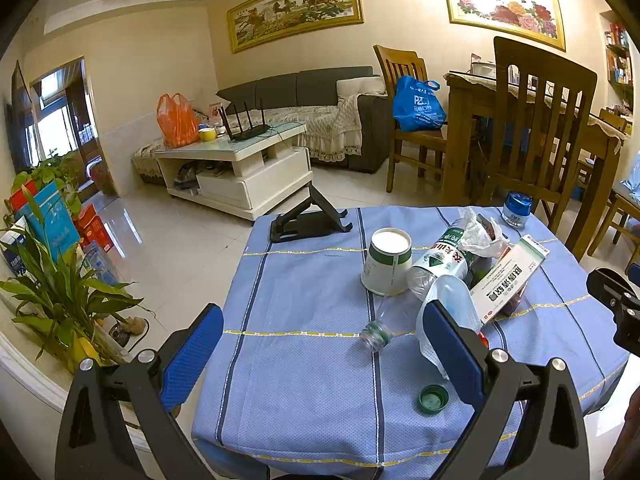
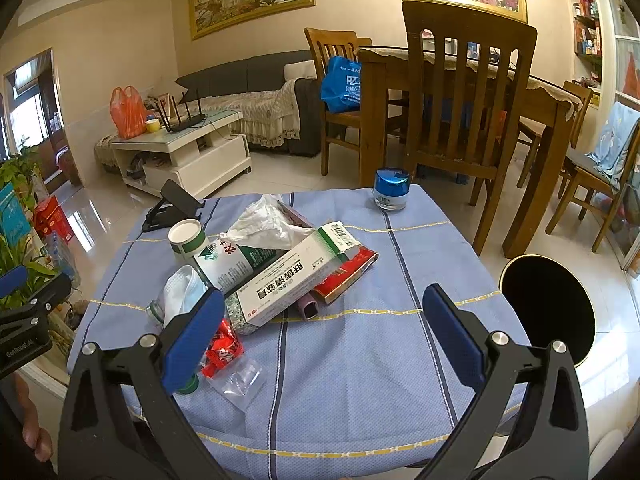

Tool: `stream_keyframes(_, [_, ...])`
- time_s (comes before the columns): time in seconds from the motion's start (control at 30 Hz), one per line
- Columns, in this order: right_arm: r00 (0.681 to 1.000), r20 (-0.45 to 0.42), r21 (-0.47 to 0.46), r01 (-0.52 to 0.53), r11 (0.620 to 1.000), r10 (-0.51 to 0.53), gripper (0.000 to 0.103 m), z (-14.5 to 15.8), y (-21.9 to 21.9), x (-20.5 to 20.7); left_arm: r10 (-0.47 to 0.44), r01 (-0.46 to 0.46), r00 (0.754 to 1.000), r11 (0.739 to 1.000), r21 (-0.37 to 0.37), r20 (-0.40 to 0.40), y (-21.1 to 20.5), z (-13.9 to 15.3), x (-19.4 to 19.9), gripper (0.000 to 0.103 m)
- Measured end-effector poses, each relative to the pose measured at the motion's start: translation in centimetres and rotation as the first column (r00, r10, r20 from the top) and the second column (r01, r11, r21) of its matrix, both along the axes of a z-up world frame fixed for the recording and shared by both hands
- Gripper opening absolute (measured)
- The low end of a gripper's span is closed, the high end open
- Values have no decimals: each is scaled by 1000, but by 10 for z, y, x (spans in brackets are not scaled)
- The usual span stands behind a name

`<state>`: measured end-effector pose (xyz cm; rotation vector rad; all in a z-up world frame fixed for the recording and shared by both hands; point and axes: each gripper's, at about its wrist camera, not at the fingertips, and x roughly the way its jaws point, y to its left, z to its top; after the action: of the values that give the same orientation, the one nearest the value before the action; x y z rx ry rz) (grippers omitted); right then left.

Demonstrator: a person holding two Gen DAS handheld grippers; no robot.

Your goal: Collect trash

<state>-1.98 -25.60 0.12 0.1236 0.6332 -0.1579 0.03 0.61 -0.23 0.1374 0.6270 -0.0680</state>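
A heap of trash lies on the blue-clothed table [image 2: 360,360]: an upturned paper cup [image 1: 387,261], a clear plastic bottle [image 1: 430,276] on its side, a crumpled tissue [image 2: 266,224], a white and green box [image 2: 298,276], a face mask [image 2: 182,292], a red packet [image 2: 222,348] and a green cap [image 1: 433,398]. A black bin [image 2: 548,308] stands beside the table at the right. My left gripper [image 1: 324,344] hovers open over the table's near left, its right finger just in front of the mask. My right gripper [image 2: 324,332] is open too, empty, near the heap's front.
A black phone stand [image 1: 308,220] and a blue-lidded jar [image 2: 391,189] sit at the table's far side. Wooden chairs [image 2: 464,92] and a dining table stand behind. A white coffee table [image 1: 240,168], a sofa and potted plants [image 1: 52,280] lie to the left.
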Motion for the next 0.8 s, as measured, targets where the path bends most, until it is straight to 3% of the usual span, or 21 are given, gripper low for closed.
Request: stream_keyframes(0.8, [1000,-7,7,2,1000,-2,98,-4,1,-2,4,-4,1000,1000,2,-3,0,-1,0,97])
